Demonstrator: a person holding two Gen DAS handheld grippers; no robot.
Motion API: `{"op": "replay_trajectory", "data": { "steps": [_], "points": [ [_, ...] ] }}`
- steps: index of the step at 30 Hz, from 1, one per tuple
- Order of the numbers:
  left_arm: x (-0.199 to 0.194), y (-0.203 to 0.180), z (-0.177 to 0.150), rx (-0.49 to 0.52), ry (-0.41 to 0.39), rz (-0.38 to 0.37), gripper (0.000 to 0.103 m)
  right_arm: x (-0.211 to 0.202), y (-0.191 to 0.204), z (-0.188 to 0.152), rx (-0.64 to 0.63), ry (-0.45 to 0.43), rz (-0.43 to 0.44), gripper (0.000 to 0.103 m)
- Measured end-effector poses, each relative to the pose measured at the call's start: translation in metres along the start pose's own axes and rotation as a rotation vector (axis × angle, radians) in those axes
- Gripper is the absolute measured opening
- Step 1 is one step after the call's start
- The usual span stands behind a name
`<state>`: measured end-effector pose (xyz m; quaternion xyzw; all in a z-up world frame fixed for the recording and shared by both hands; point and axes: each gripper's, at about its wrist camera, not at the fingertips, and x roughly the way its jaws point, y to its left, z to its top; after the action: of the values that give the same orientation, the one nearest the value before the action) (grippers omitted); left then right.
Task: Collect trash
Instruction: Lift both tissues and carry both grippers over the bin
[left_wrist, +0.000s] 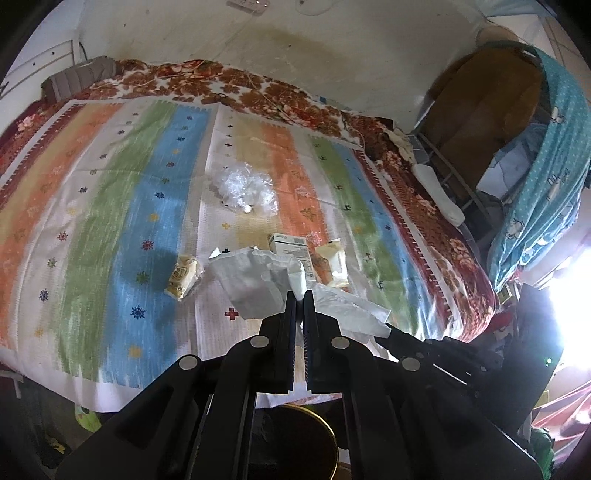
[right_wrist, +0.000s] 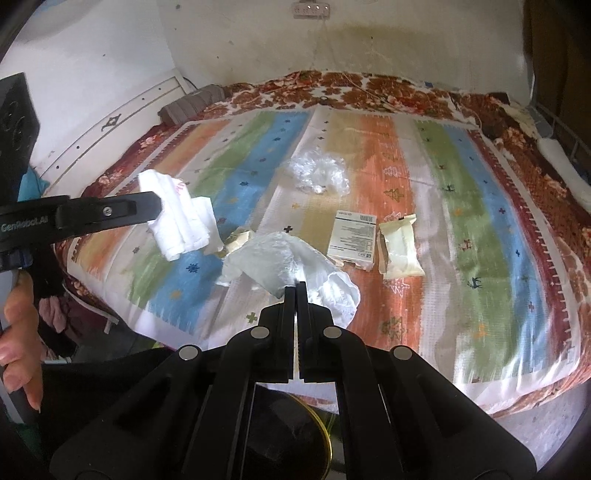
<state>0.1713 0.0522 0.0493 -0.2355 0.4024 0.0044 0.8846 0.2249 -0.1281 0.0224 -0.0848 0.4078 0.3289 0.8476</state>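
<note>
Only rightward: hand (right_wrist: 20, 325) beside bed (right_wrist: 480, 206).

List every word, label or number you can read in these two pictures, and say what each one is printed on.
"GenRobot.AI": on the black body of the left gripper, seen from the right wrist.
Small white box on the striped sheet: printed lines and a barcode, too small and blurred to read.
Yellow wrapper: dark print, too blurred to read.
Pink marks on the white tissue in the left gripper: unreadable.
</note>
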Motion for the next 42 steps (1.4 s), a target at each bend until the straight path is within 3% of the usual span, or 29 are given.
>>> {"op": "replay_trajectory", "data": {
  "steps": [22, 31, 42],
  "points": [
    [-0.035, -0.009, -0.072, 0.036, -0.006, -0.067, 0.003, -0.038, 0.017, -0.062, 0.012, -0.021, 0.008, 0.0],
    [-0.03, -0.015, -0.106, 0.048, 0.039, -0.081, 0.003, -0.036, 0.02, -0.098, 0.013, 0.031, -0.018, 0.0],
    [-0.014, -0.02, -0.143, 0.062, 0.117, -0.035, 0.003, -0.019, 0.025, -0.145, 0.035, 0.143, -0.048, 0.0]
  ]
}}
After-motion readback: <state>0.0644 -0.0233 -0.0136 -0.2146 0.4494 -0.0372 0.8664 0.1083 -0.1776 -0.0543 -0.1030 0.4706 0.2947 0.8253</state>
